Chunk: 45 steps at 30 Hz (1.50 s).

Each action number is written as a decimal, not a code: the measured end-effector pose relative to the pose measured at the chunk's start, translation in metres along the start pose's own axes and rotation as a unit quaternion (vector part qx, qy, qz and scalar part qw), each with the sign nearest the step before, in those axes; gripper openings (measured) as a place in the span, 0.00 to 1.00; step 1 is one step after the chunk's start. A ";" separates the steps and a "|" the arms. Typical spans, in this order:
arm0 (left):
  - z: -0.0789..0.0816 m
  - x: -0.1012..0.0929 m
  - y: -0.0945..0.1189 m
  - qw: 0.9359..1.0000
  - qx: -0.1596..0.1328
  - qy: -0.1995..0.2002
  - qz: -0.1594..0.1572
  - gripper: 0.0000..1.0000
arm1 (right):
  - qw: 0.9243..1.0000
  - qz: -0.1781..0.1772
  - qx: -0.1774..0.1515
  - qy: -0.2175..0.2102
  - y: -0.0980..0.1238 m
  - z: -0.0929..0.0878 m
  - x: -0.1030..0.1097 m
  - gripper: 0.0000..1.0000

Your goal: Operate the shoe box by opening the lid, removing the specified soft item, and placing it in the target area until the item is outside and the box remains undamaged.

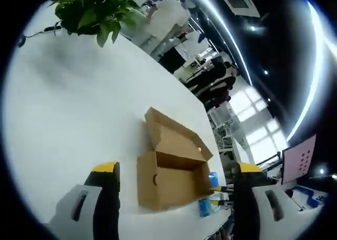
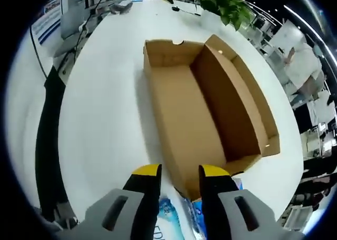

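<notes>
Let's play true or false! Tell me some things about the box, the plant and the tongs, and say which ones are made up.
1. The box has its lid open. True.
2. A blue packet lies just outside the box, by the right tongs. True.
3. The plant stands inside the box. False: it stands apart from the box, at the far part of the table.
4. The table is black. False: it is white.
5. The left tongs are shut on the box. False: they are open, with the box seen between them.
</notes>
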State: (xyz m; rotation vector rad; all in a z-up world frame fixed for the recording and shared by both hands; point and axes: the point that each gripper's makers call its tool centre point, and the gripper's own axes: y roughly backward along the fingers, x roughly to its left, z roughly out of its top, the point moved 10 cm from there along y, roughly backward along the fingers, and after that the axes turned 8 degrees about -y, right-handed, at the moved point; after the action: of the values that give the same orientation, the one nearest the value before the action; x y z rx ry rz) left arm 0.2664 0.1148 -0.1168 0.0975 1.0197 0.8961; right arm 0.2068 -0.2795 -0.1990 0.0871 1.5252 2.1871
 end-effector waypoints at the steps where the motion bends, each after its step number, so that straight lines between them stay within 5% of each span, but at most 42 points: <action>1: -0.001 0.001 -0.003 1.000 0.005 0.003 -0.002 0.89 | 1.000 0.001 0.003 0.002 -0.001 -0.001 0.000 0.26; 5: -0.011 0.005 -0.018 0.998 0.063 0.017 -0.011 0.87 | 1.000 0.006 0.017 0.021 -0.004 -0.002 0.000 0.22; 11: -0.005 0.013 -0.036 0.996 0.062 0.061 -0.021 0.87 | 0.999 0.012 0.016 0.044 -0.002 0.006 0.001 0.22; 14: 0.004 0.011 -0.043 0.991 0.077 0.096 -0.046 0.69 | 0.998 0.013 0.030 0.054 -0.007 0.003 -0.004 0.21; 18: 0.018 0.009 -0.058 0.990 0.113 0.070 -0.038 0.80 | 0.997 0.028 0.040 0.065 -0.010 0.003 -0.007 0.20; 24: 0.054 0.013 -0.078 0.992 0.111 0.060 -0.017 0.80 | 0.994 0.047 0.051 0.087 -0.014 0.007 -0.009 0.12; 27: 0.066 0.009 -0.093 0.987 0.157 0.018 -0.013 0.80 | 0.995 0.054 0.048 0.070 -0.018 0.007 -0.009 0.11; 36: 0.079 0.020 -0.128 0.981 0.177 0.073 -0.028 0.82 | 0.993 0.064 0.053 0.081 -0.022 0.009 -0.013 0.09; 39: 0.085 0.022 -0.138 0.980 0.156 0.113 -0.047 0.82 | 0.992 0.082 0.051 0.087 -0.022 0.007 -0.012 0.03; 45: 0.076 0.039 -0.158 0.976 0.167 0.133 -0.036 0.81 | 0.990 0.094 0.053 0.091 -0.024 0.004 -0.008 0.01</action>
State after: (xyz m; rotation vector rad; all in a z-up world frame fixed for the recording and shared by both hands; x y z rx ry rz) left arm 0.4278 0.0627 -0.1749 0.2262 1.4108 0.6758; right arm 0.2236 -0.2728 -0.2173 0.0697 1.7994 2.3117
